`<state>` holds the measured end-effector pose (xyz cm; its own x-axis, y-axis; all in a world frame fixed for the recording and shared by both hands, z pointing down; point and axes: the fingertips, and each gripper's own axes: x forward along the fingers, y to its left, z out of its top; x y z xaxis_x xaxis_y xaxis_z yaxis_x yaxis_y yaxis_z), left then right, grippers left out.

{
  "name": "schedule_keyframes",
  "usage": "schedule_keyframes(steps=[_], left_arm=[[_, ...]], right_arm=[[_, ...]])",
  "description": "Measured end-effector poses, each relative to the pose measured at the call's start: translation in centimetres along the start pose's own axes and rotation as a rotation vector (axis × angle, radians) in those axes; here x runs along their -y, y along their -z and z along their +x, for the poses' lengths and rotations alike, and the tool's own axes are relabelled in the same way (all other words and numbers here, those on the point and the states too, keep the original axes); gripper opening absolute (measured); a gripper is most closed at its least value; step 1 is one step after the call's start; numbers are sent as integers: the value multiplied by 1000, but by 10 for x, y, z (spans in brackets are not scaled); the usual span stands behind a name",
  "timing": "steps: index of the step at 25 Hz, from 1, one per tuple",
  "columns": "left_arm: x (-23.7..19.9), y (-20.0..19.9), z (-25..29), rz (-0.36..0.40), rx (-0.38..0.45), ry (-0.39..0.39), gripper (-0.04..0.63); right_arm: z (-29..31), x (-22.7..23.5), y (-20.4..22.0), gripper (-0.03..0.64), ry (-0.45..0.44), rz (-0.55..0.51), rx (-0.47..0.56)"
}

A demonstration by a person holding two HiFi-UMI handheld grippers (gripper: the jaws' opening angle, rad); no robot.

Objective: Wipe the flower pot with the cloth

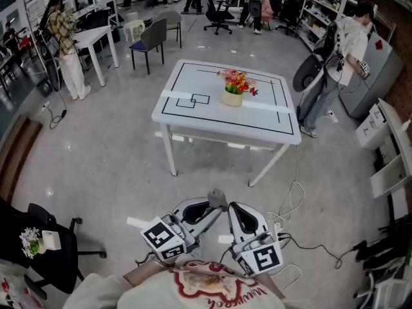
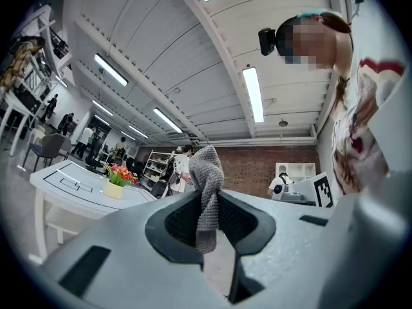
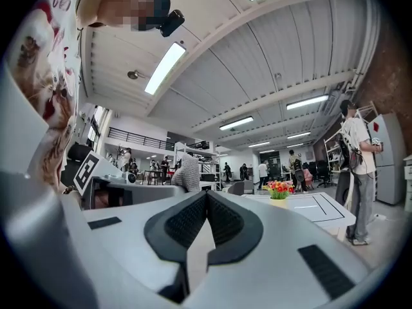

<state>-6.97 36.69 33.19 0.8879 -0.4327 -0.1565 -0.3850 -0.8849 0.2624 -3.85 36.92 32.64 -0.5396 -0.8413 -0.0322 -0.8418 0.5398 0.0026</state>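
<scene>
- Cloth pinched in left hand-held gripper, jaws clamped on it, ready for wiping.
- Right hand-held gripper empty, jaws together.
- Flower pot sits on surface, well apart from both; approach likely comes first.

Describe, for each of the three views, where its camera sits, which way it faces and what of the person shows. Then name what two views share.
Head view: on the person's head, looking steeply down at the table with the flower pot; shows the left gripper, the right gripper and the shirt.
Left gripper view: on the left gripper, tilted up along jaws shut on the cloth; shirt at right.
Right gripper view: on the right gripper, along shut, empty jaws; shirt at left.
Shared: both gripper views show the flower pot and the cloth.
</scene>
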Motion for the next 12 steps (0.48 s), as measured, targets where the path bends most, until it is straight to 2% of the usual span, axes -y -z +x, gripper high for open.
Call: schedule_keyframes(steps=[3, 12], left_arm=[[-23, -2, 11, -17, 6, 0, 61], [-104, -22, 60, 2, 7, 29, 61]], right_arm=[[19, 15, 0, 0, 8, -4, 6], [94, 71, 1, 0, 36, -20, 1]])
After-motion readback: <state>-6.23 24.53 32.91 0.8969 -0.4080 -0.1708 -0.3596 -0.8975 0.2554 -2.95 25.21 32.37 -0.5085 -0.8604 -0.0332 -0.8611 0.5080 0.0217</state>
